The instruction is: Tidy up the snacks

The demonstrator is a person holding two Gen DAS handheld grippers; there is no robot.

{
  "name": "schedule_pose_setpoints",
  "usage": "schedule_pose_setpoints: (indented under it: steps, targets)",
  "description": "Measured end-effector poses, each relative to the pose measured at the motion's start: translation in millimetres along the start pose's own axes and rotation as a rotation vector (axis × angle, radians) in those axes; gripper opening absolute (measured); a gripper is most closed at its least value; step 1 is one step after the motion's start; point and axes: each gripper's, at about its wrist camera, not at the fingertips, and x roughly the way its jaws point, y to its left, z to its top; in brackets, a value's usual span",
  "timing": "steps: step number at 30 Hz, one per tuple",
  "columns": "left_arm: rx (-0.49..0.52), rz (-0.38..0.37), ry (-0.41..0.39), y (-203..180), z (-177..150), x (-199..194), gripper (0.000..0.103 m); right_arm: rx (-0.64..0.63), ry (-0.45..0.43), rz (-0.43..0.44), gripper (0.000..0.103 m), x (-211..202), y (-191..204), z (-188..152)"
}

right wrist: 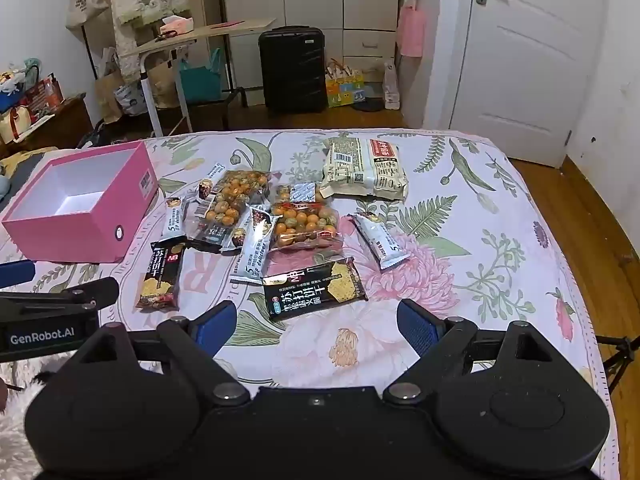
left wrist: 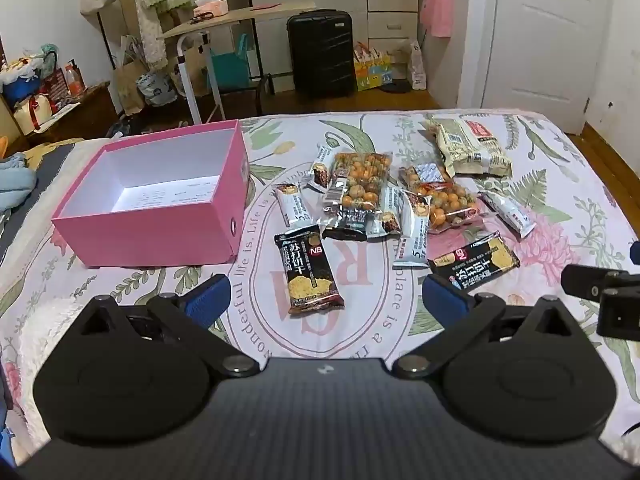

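Observation:
An empty pink box [left wrist: 160,216] [right wrist: 76,228] sits open on the flowered bedspread, at the left. Right of it lie several snack packs: two black cracker packs [left wrist: 308,276] [right wrist: 316,290], two clear bags of orange and green balls [left wrist: 360,184] [right wrist: 306,220], several white bars [left wrist: 508,214] [right wrist: 380,244], and a cream packet [left wrist: 472,148] [right wrist: 364,168] farther back. My left gripper [left wrist: 326,298] is open, just short of the nearer black cracker pack. My right gripper [right wrist: 316,324] is open, just short of the other black pack. Neither holds anything.
The bed [right wrist: 480,240] ends at a wood floor [right wrist: 592,216] on the right. Beyond its far edge stand a black suitcase [left wrist: 320,52], a folding table [left wrist: 224,20], bags and a white door [right wrist: 532,60]. The right gripper's body [left wrist: 600,288] shows at the left view's right edge.

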Motion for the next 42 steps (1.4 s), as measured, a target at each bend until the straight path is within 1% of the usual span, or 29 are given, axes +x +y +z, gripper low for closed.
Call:
schedule_pose_setpoints:
  steps: [2, 3, 8, 14, 18, 21, 30, 42]
  targets:
    - [-0.003, -0.002, 0.003, 1.8, -1.5, -1.4, 0.103, 0.001, 0.000, -0.002, 0.090, 1.1, -1.4, 0.3]
    - [0.033, 0.028, 0.038, -1.9, 0.3, 1.1, 0.103, 0.004, 0.001, -0.002, 0.090, 1.9, -2.5, 0.3]
    - [0.038, 0.042, 0.037, -3.0, -1.1, 7.5, 0.103, 0.023, 0.014, -0.016, 0.090, 8.6, -4.9, -2.0]
    - [-0.016, 0.025, 0.012, 5.8, -2.3, 4.9, 0.103, 0.038, 0.021, -0.022, 0.090, 11.3, -10.1, -3.5]
    - [-0.015, 0.030, 0.012, 6.8, -1.7, 5.7, 0.103, 0.050, 0.022, -0.022, 0.090, 11.9, -14.9, -3.7]
    - [-0.014, 0.029, 0.009, 8.0, -2.3, 4.9, 0.103, 0.047, 0.013, -0.041, 0.090, 14.6, -15.8, -5.3]
    - [0.001, 0.047, 0.038, 4.9, -4.9, 15.2, 0.103, 0.064, 0.020, -0.065, 0.090, 21.6, -22.8, -7.9]
    - [0.001, 0.049, 0.041, 3.0, -5.5, 15.7, 0.103, 0.062, 0.023, -0.063, 0.090, 21.4, -22.1, -8.3]
